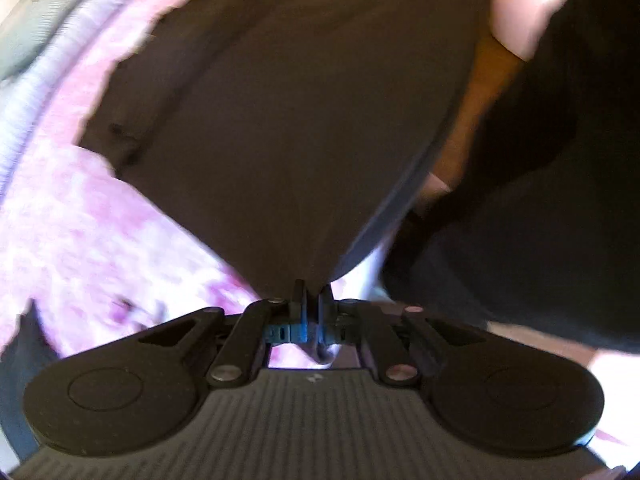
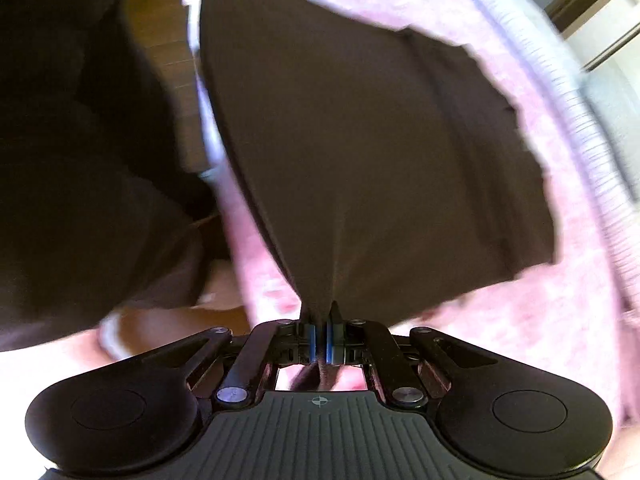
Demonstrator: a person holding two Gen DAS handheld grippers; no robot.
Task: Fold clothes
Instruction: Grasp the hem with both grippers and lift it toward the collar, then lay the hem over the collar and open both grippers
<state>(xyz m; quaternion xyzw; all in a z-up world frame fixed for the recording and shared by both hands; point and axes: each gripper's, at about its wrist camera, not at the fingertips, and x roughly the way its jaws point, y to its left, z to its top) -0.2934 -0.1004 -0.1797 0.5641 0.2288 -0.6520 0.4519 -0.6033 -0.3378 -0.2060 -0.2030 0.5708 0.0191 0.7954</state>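
Note:
A dark brown garment (image 1: 288, 120) hangs stretched down from my left gripper (image 1: 313, 292), whose jaws are shut on its near corner. In the right wrist view the same brown garment (image 2: 360, 152) fans out from my right gripper (image 2: 320, 312), which is shut on another corner of it. The cloth is lifted off a pink floral bedspread (image 1: 100, 248), and its far edge still trails over the bedspread (image 2: 540, 312). Both views are blurred by motion.
A person in dark clothing stands at the bed's edge (image 1: 560, 200), (image 2: 80, 160). Wooden floor (image 2: 168, 40) shows beside the bed. A pale striped border (image 1: 24, 120) runs along the bedspread's far side, with furniture beyond (image 2: 600, 20).

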